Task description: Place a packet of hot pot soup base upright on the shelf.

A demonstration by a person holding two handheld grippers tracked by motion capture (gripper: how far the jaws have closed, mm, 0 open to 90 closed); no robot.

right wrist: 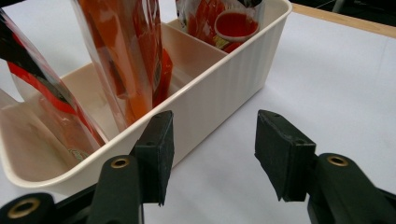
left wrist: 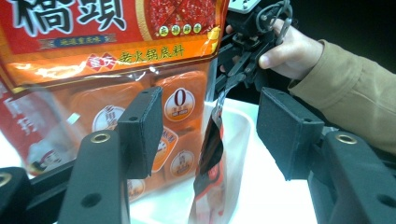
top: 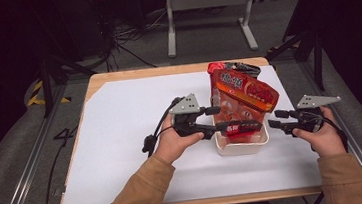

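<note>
White paper covers the bench (top: 122, 138). Red packets (top: 241, 98) stand in the cream bin (top: 241, 146). Both tools, left tool (top: 231, 119) and right tool (top: 272, 118), are half open, holding nothing. A bump could tip the tall packet out.

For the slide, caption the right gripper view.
Open right gripper beside a cream divided bin holding red sauce pouches.
</note>
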